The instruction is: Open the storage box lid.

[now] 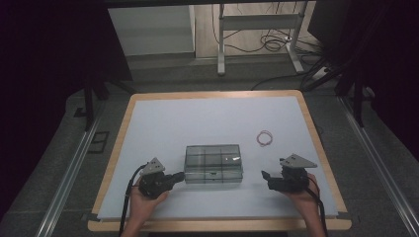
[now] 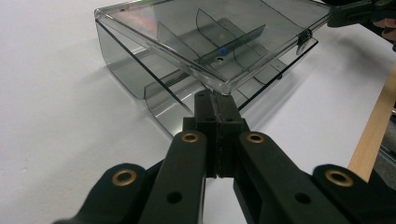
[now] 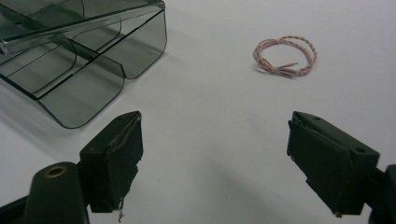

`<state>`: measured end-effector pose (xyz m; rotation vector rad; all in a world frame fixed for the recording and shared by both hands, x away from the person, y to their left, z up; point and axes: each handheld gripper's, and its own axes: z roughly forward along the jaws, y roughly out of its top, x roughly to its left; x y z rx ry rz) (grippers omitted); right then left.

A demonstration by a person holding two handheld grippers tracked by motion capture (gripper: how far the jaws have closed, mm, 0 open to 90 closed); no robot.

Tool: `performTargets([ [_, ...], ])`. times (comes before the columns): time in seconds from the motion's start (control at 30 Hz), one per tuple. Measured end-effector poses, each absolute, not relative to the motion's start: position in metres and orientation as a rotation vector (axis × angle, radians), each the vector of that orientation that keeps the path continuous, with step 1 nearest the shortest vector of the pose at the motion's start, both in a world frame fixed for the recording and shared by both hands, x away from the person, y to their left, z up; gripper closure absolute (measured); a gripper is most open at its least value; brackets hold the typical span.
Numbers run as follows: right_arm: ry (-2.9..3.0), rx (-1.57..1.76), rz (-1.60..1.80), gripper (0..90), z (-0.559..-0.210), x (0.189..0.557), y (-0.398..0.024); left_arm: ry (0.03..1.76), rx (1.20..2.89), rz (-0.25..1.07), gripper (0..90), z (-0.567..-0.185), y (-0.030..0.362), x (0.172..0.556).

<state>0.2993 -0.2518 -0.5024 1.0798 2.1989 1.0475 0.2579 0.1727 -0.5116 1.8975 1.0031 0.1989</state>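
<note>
A clear grey compartment box [image 1: 213, 163] sits mid-table, nearer the front edge. Its lid [image 2: 210, 28] stands tilted up a little above the dividers. My left gripper [image 1: 179, 176] is shut, and its joined tips [image 2: 214, 99] touch the underside of the lid's near rim; whether they pinch the rim I cannot tell. My right gripper [image 1: 266, 176] hovers right of the box [image 3: 84, 70], open, with bare table between its jaws [image 3: 215, 135]. A loop of pink twisted cord [image 1: 265, 138] lies on the white surface beyond it [image 3: 285, 57].
The white mat has a wooden border [image 1: 316, 143]. Table legs and cables [image 1: 276, 42] stand on the floor behind. The other gripper [image 2: 359, 11] shows at the far side of the box.
</note>
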Motion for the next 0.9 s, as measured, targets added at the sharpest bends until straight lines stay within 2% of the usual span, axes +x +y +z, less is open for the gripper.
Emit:
performTargets([
  [0.33, 2.199, 1.076, 1.05, 18.3, -0.503, 0.299, -0.251, 1.008, 1.888, 0.201, 90.0, -0.509, 0.172, 0.261],
  [0.57, 2.168, 1.042, 1.089, 24.0, -0.502, 0.297, -0.25, 1.009, 1.877, 0.204, 90.0, -0.507, 0.172, 0.265],
  [0.9, 2.169, 1.019, 1.163, 27.7, -0.499, 0.296, -0.245, 1.004, 1.863, 0.207, 90.0, -0.504, 0.169, 0.269],
])
